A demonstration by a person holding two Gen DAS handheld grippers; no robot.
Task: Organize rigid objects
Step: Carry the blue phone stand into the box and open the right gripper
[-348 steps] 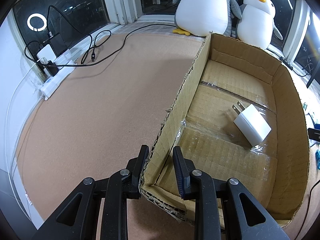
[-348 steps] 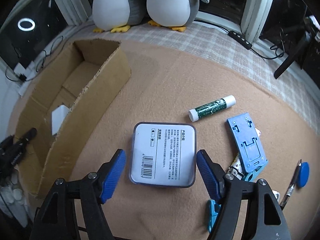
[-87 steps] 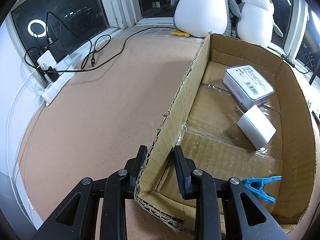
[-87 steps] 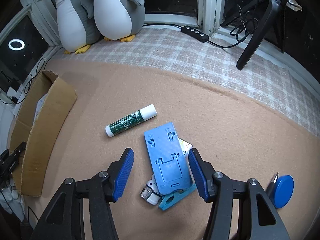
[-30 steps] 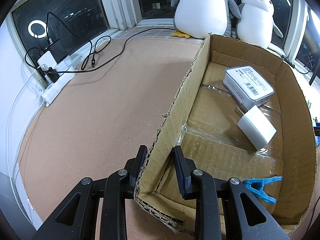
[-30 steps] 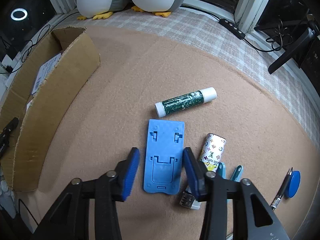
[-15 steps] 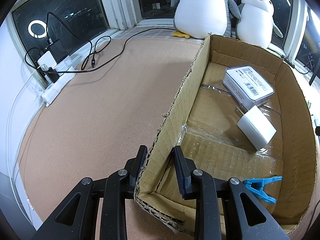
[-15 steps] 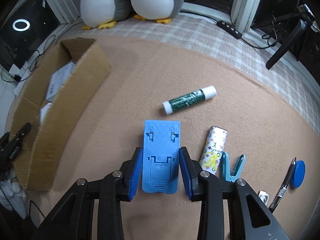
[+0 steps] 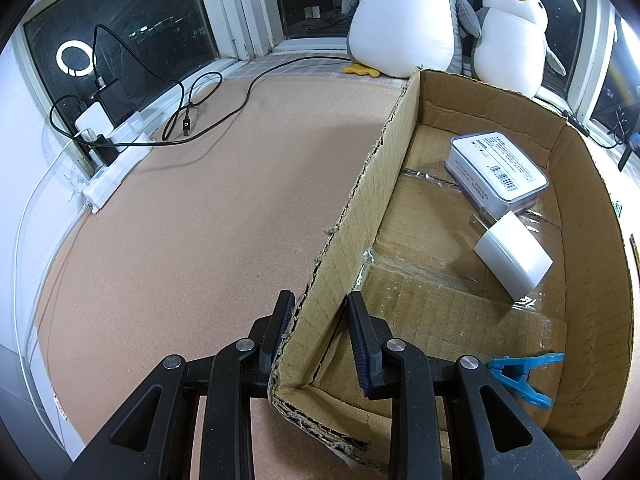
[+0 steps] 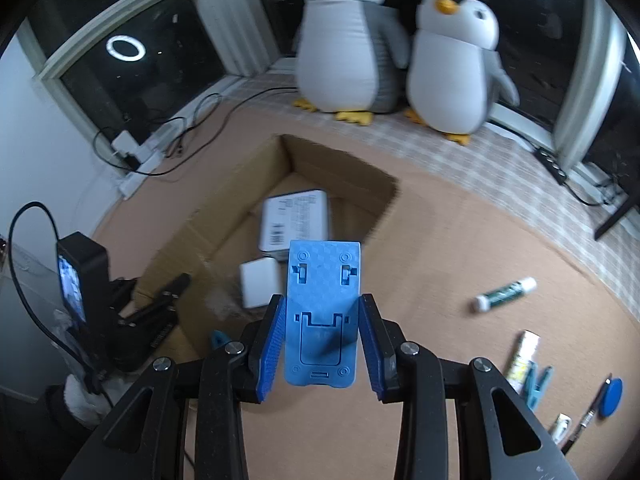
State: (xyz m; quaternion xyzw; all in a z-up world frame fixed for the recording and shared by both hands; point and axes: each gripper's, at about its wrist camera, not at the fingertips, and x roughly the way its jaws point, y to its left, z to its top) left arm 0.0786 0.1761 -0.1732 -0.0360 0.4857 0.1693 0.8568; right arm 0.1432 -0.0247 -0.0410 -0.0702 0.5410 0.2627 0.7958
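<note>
Right hand-held gripper (image 10: 322, 344) is clamped on the blue stand (image 10: 322, 316): a flat rectangular plastic plate with rounded corners, a faint checker texture, two small slots near its far end, a U-shaped cut-out tab near the near end and small round marks at the corners. The stand is held by its long edges between the blue pads (image 10: 273, 346), lifted clear of the worktop (image 10: 460, 240), its far end seen over the box (image 10: 224, 224). Left hand-held gripper (image 9: 320, 340) is closed on the box's near side wall at the corner, one finger outside, one inside; the torn cardboard edge is pinched between them. The box is open-topped brown cardboard with taped floor seams. Inside are seen: a white case (image 9: 496, 172) with printed label and barcode at the far end, a white charger (image 9: 514, 258) with prongs just beside it, whether touching cannot be told, and a blue clip (image 9: 520, 376) near the near wall. Left on the worktop in the right wrist view: a green glue stick (image 10: 504, 294) with white cap, a patterned white tube (image 10: 522, 354), a teal clip (image 10: 538, 384), a pen (image 10: 586, 420), a blue disc (image 10: 612, 396). The right view is motion-blurred. Two plush penguins (image 10: 344, 44) are seen on the checked sill behind the box.
</note>
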